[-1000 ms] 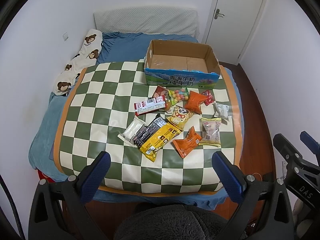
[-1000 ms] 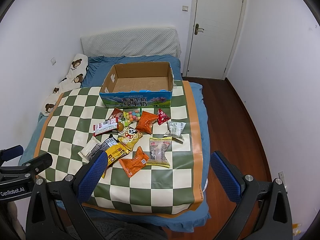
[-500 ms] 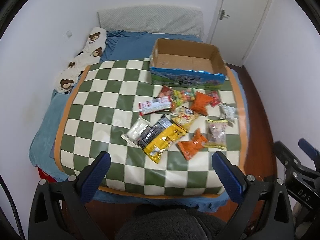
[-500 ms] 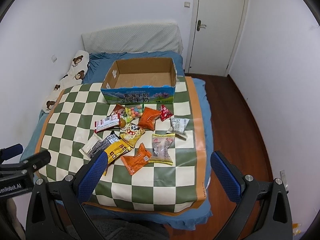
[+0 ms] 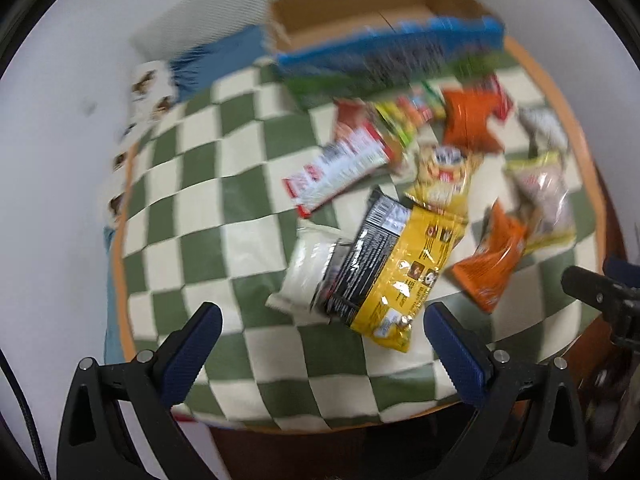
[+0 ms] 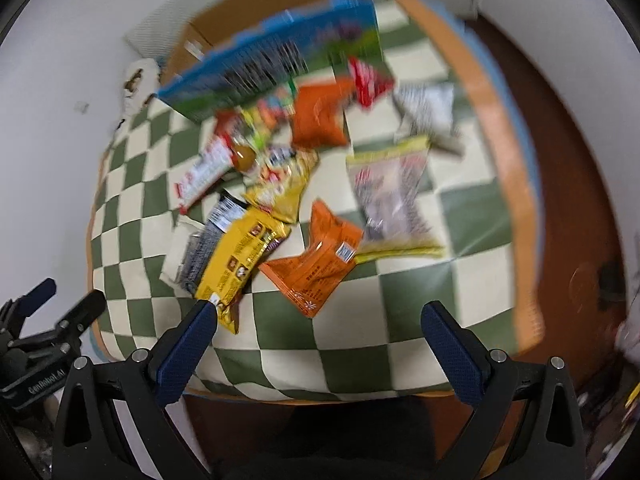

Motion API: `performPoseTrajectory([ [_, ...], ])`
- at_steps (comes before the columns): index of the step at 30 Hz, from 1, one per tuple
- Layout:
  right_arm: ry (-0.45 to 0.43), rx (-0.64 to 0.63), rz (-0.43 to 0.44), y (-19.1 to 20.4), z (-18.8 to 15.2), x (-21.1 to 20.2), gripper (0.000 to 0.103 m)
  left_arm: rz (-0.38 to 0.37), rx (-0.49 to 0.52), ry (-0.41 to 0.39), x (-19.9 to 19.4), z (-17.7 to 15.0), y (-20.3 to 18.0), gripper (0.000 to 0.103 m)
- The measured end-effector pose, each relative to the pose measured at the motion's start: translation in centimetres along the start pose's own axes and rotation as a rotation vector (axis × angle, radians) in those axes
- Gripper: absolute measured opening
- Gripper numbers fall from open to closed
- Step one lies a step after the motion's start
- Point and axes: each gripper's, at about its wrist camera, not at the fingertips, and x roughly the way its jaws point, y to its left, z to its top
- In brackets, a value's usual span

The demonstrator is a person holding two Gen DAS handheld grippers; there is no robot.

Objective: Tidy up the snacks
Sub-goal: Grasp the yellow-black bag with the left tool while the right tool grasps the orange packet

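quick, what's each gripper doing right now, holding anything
Left gripper: open, holding nothing, above the snacks.
Right gripper: open, holding nothing.

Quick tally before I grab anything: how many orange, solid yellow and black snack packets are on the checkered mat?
orange packets: 2
yellow packets: 2
black packets: 1
Total: 5 (the clear bag with yellow edges is not counted)
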Motion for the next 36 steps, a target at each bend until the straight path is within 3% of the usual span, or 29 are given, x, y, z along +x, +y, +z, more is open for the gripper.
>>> performPoseTrajectory([
  [6,0.074,0.151,0.042,-1.8,0.4,7.9,0.099,-0.079,0.23,0.139,8.6,3.1,-3.9,0.103],
  [12,0.095,0.242,0.08,-2.8,0.0,10.3,0.097,-0.098,0.461,0.213,13.7,3.9,-7.7,0.103],
  [13,0.097,0.247,0.081,-2.9,0.0,10.4,0.097,-0.105,0.484,0.223,14.3,3.9,-8.1,0.1],
  [14,0.098,0.252,0.08,-3.0,-0.1,10.5,0.097,-0.108,0.48,0.221,14.6,4.0,-8.1,0.09],
  [18,0.099,0.276,0.085,-3.3,0.2,11.3,0.093,-0.136,0.335,0.225,15.0,4.4,-6.6,0.079],
  [23,0.099,0.284,0.086,-3.0,1.4,12.8,0.082,-0.22,-0.093,0.29,15.7,3.7,-1.3,0.077],
  [26,0.106,0.289,0.09,-2.4,2.1,13.9,0.076,-0.223,-0.26,0.314,16.3,2.6,0.7,0.077],
  [30,0.114,0.265,0.043,-1.0,3.3,15.3,0.059,-0.232,-0.329,0.322,16.9,1.4,1.8,0.078],
  [36,0.203,-0.006,-0.077,2.4,3.7,15.8,0.053,-0.221,-0.2,0.307,18.1,0.0,0.1,0.079],
])
